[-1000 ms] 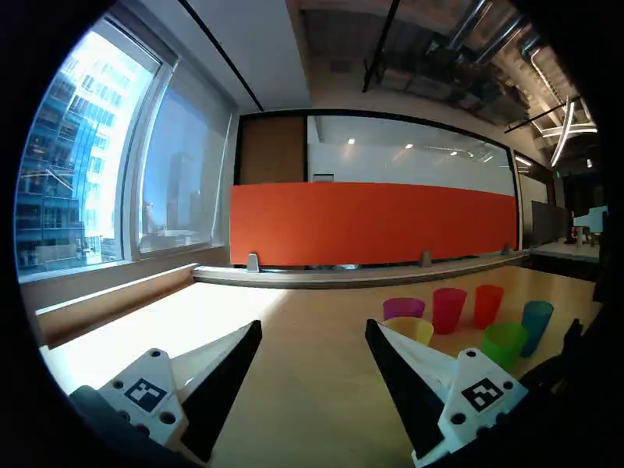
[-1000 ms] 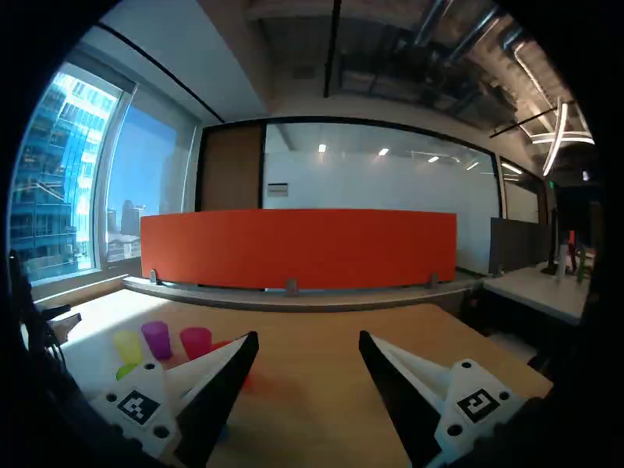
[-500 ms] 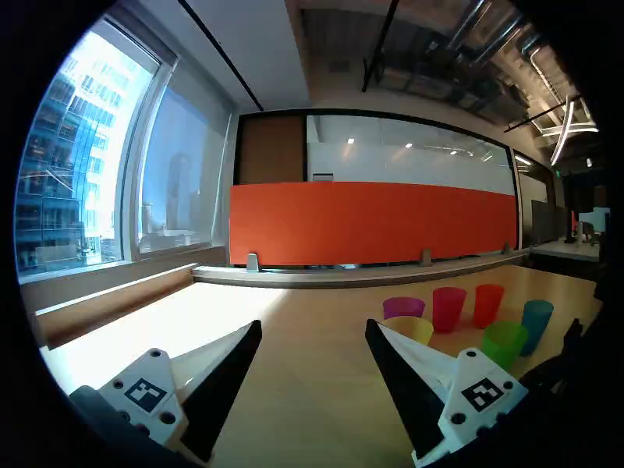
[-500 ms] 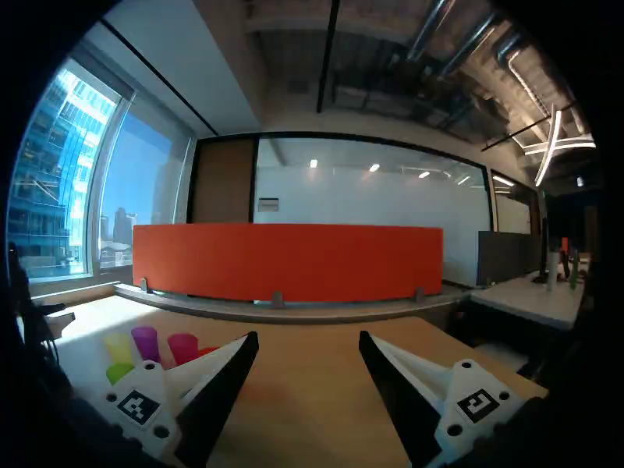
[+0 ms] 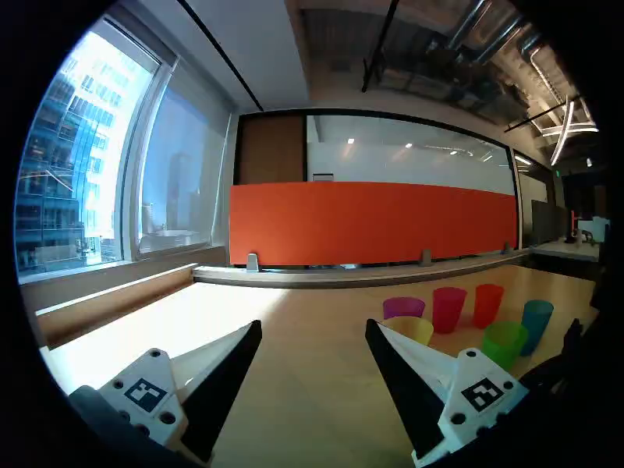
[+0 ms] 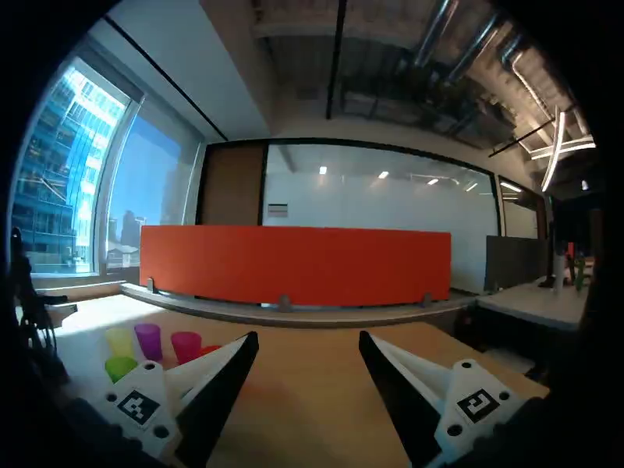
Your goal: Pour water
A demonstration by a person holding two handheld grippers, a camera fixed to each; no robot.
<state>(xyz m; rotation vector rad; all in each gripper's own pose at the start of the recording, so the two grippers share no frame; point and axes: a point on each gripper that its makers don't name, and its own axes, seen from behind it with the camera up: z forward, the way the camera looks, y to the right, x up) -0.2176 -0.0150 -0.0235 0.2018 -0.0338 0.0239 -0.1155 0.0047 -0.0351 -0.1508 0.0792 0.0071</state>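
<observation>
An orange divider (image 5: 373,222) stands along the far edge of a pale wooden table (image 5: 312,370). Directly above the divider runs a glass wall (image 5: 405,152), with a brown wooden section (image 5: 271,150) at its left end. Left of the divider, tall windows (image 5: 86,164) show sunlit towers, and bright sun falls on the table there. High above the divider hang exposed pipes (image 5: 468,47) beside a white ceiling (image 5: 242,47). Right of the divider glow strip lights (image 5: 565,129), over a white desk (image 6: 538,300).

Six coloured plastic cups, upright in a tight cluster.
In the left gripper view they stand near 4 o'clock: purple cup (image 5: 404,306), pink cup (image 5: 448,308) and red cup (image 5: 488,304) behind, yellow cup (image 5: 413,328), green cup (image 5: 504,343) and teal cup (image 5: 537,325) in front; in the right gripper view, near 8 o'clock.
</observation>
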